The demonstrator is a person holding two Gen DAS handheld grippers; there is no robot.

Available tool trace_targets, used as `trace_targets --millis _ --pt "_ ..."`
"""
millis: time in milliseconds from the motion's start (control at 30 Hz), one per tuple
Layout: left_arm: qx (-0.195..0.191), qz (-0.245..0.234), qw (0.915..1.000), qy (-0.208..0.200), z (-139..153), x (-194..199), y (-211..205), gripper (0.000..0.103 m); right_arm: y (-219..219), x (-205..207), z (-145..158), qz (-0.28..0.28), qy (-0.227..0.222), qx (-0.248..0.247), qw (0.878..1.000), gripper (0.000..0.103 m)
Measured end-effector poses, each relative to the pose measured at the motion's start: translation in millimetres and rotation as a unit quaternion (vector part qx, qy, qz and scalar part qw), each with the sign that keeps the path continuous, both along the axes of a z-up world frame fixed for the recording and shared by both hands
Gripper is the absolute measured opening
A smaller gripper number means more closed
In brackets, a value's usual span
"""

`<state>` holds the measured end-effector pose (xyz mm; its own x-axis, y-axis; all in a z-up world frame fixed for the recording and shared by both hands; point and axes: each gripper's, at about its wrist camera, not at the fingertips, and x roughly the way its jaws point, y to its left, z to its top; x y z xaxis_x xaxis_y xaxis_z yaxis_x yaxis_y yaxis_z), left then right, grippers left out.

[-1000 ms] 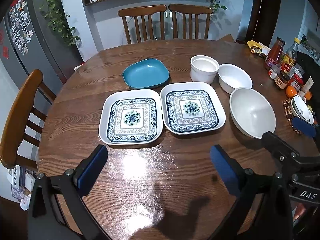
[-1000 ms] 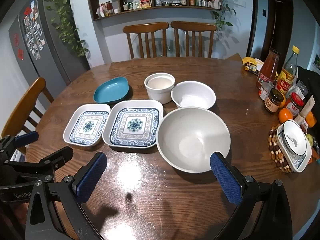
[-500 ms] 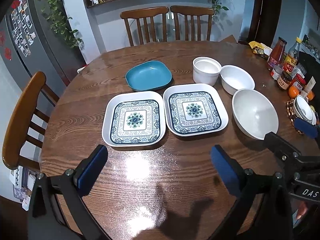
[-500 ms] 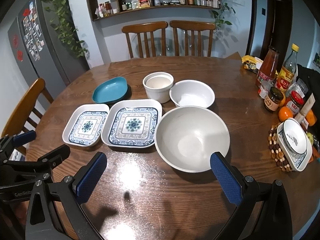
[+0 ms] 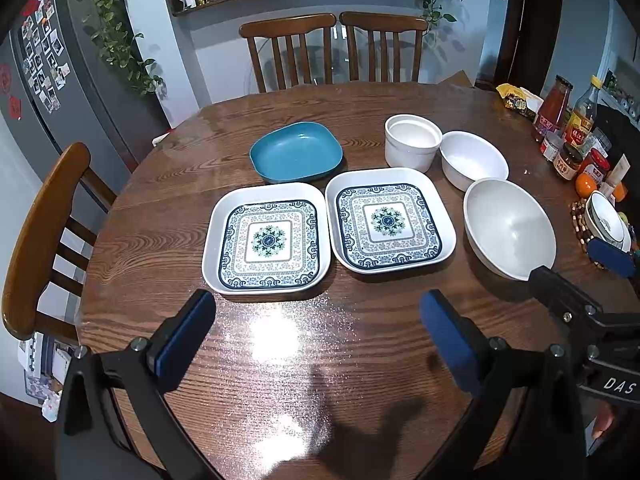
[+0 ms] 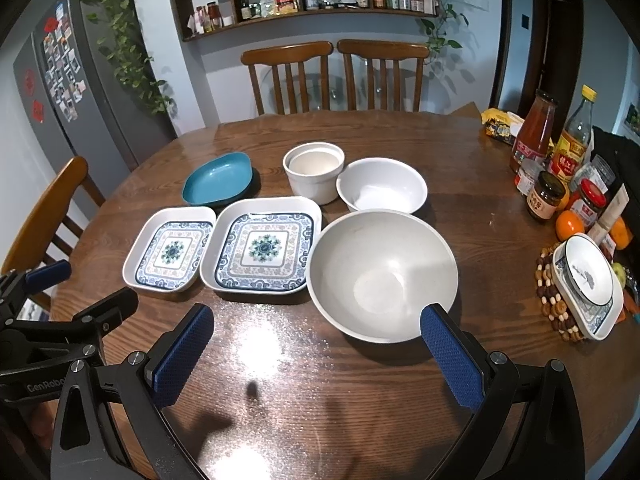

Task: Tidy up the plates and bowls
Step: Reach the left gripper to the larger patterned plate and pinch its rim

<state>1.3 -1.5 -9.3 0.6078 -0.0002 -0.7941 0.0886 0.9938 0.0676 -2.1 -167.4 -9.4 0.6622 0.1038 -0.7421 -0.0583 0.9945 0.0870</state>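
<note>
Both tongs, left (image 5: pixel 316 320) and right (image 6: pixel 316 338), are held apart, empty, above the tabletop (image 5: pixel 280 360). Two patterned plates (image 5: pixel 267 238), teal dish (image 5: pixel 296 156) and white bowls (image 6: pixel 382 274) are grouped mid-table.

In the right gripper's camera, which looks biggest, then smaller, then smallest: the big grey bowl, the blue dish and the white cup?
1. big grey bowl, though it is also nearest the camera
2. blue dish
3. white cup, close to the blue dish in size
</note>
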Motion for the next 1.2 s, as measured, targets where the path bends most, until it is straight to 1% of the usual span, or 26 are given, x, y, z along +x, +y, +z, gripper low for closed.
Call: trace_targets --millis 67,133,233,300,467,667,800,900,967,1100,1200 --pt "-0.006 0.001 1.0000 0.002 -0.1 0.8 2.4 0.102 0.7 -0.4 -0.4 0.001 0.000 0.000 1.000 0.103" --pt "-0.022 0.005 0.9997 0.006 -1.7 2.1 8.4 0.102 0.2 -0.5 -0.2 0.002 0.000 0.002 1.000 0.103" --pt "-0.051 0.023 0.9982 0.020 -6.5 6.1 23.9 0.102 5.5 -3.0 -2.1 0.013 0.001 0.006 1.000 0.103" --pt "-0.058 0.037 0.9972 0.027 -10.4 7.5 35.1 0.102 11.7 -6.5 -3.7 0.024 0.004 0.008 1.000 0.103" --pt "-0.061 0.064 0.9956 0.031 -15.7 7.7 60.1 0.102 19.7 -12.2 -7.5 0.017 0.009 0.003 1.000 0.103" --pt "-0.057 0.075 0.9953 0.025 -19.7 9.0 86.3 0.102 31.3 -13.1 -11.6 0.009 0.025 0.010 1.000 0.103" --pt "-0.047 0.096 0.9939 0.025 -30.0 21.1 115.3 0.102 54.8 -10.1 -17.8 0.035 0.034 0.026 0.998 0.103" --pt "-0.051 0.102 0.9925 0.044 -41.8 32.1 133.6 0.101 74.9 -5.6 -25.0 0.060 0.043 0.043 0.996 0.103" --pt "-0.047 0.103 0.9921 0.053 -50.2 38.1 141.1 0.100 87.6 2.0 -33.1 0.077 0.059 0.067 0.993 0.103" --pt "-0.054 0.096 0.9910 0.076 -67.3 56.7 152.7 0.088 106.6 22.4 -49.8 0.083 0.083 0.107 0.987 0.103" --pt "-0.060 0.085 0.9911 0.083 -75.1 69.2 156.1 0.079 114.6 35.3 -60.7 0.076 0.101 0.138 0.982 0.103"
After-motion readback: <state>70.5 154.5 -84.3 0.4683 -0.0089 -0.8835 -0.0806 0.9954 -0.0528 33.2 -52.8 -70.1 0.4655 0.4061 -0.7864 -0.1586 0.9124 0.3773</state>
